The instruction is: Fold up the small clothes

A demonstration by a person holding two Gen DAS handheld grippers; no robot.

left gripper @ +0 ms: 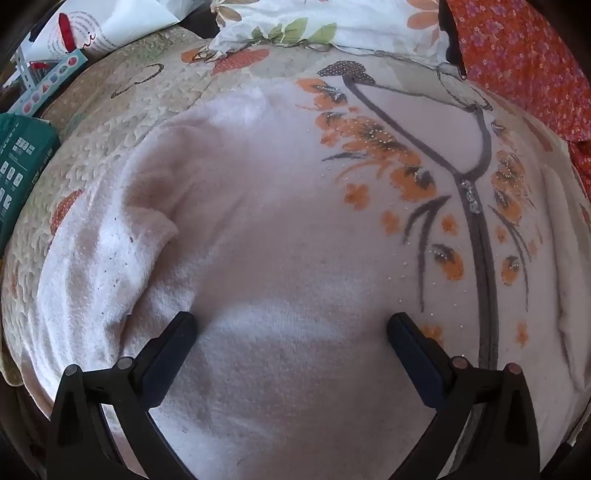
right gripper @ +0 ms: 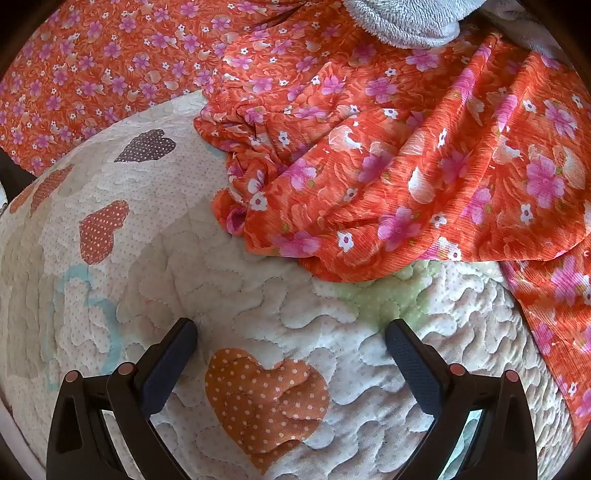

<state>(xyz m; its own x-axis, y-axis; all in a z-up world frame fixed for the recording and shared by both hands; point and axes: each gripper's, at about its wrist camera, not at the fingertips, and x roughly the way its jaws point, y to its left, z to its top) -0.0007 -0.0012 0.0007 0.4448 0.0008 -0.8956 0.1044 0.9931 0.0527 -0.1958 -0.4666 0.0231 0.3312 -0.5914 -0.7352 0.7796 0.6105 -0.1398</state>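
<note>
A pale pink fleece top (left gripper: 258, 229) with orange flowers and a grey zip line lies spread on the quilted bedspread (left gripper: 122, 122). One sleeve (left gripper: 107, 251) is folded in at the left. My left gripper (left gripper: 291, 325) is open and empty, hovering just above the top's lower middle. My right gripper (right gripper: 291, 328) is open and empty above bare quilt (right gripper: 229, 266), near an orange dotted heart patch (right gripper: 266, 398). A crumpled orange floral garment (right gripper: 388, 177) lies just beyond the right gripper.
A floral pillow (left gripper: 332, 22) lies at the far edge. A teal box (left gripper: 18, 166) and papers (left gripper: 85, 29) lie at the left. Orange floral cloth (left gripper: 528, 66) is at the right. A grey fleece item (right gripper: 406, 22) lies at the top of the right wrist view.
</note>
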